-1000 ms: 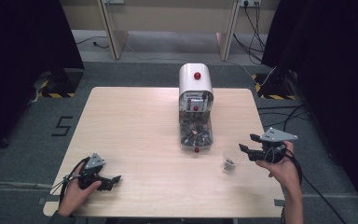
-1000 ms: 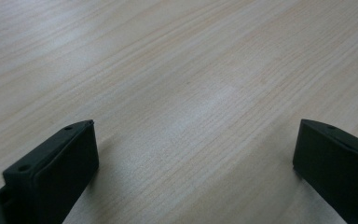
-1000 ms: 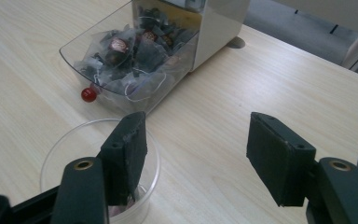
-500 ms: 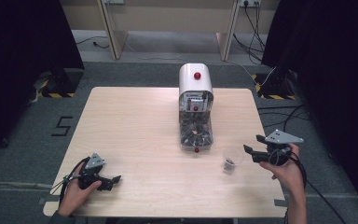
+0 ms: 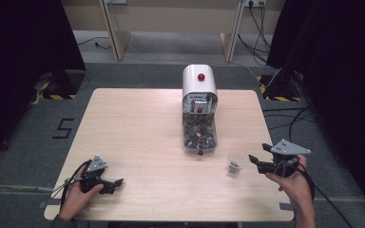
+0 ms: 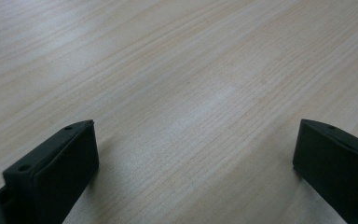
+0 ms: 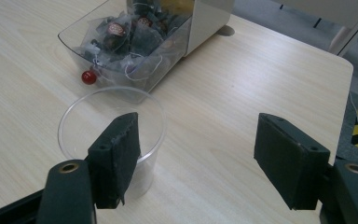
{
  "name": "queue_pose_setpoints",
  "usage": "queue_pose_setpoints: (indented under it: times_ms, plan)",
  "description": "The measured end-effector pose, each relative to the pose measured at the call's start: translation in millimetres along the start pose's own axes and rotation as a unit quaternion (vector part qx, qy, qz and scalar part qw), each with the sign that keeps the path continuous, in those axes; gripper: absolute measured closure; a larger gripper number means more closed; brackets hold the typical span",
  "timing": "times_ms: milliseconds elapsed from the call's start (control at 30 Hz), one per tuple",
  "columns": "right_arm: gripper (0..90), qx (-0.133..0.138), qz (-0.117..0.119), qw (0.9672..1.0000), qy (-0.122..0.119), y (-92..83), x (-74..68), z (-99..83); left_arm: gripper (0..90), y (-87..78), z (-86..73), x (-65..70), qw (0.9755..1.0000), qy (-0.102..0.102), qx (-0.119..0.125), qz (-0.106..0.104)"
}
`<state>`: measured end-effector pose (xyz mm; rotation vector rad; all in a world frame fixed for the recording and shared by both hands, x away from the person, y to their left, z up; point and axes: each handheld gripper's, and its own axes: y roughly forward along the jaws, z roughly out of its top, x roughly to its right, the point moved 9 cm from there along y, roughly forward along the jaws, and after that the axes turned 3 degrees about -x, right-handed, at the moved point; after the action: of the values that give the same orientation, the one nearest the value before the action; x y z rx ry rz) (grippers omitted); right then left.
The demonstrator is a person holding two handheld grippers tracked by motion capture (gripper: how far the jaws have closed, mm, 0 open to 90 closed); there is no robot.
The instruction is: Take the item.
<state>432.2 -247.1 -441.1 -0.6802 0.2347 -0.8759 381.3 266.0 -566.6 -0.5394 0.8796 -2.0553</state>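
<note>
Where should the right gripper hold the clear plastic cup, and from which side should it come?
Probably the side wall just under the rim of the clear plastic cup. It stands upright and open on the table, with something dark at its bottom. The right gripper, jaws open, is beside it on the person's right, so come level from there, one jaw on each side of the wall.

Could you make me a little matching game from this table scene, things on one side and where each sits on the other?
Things:
1. white dispenser
2. clear plastic cup
3. left gripper
4. red knob

Places:
A. near the table's front left corner
B. at the table's far edge, centre
C. just ahead of the right gripper
D. at the front of the dispenser's clear tray

Pairs: 1-B, 2-C, 3-A, 4-D
</note>
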Motion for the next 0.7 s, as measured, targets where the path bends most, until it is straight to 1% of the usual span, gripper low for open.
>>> queue_pose_setpoints:
  times_ms: [133, 300, 367, 567, 700]
  plan:
    - [30.6, -0.008, -0.004, 0.9999, 0.008, 0.3, -1.3, -7.5, 0.0, 0.0, 0.0, 0.0, 1.0, 0.0, 0.0, 0.0]
    - [30.2, -0.013, -0.004, 0.9999, 0.004, -1.1, -4.1, -12.9, 0.0, 0.0, 0.0, 0.0, 1.0, 0.0, 0.0, 0.0]
    - [30.1, -0.008, -0.006, 0.9999, 0.002, -2.8, -4.8, -12.7, 0.0, 0.0, 0.0, 0.0, 1.0, 0.0, 0.0, 0.0]
    - [29.9, -0.011, -0.005, 0.9999, 0.004, -9.0, -7.6, -20.5, 0.0, 0.0, 0.0, 0.0, 1.0, 0.0, 0.0, 0.0]
    - [30.0, -0.014, -0.005, 0.9999, 0.003, -7.9, -9.7, -25.3, 0.0, 0.0, 0.0, 0.0, 1.0, 0.0, 0.0, 0.0]
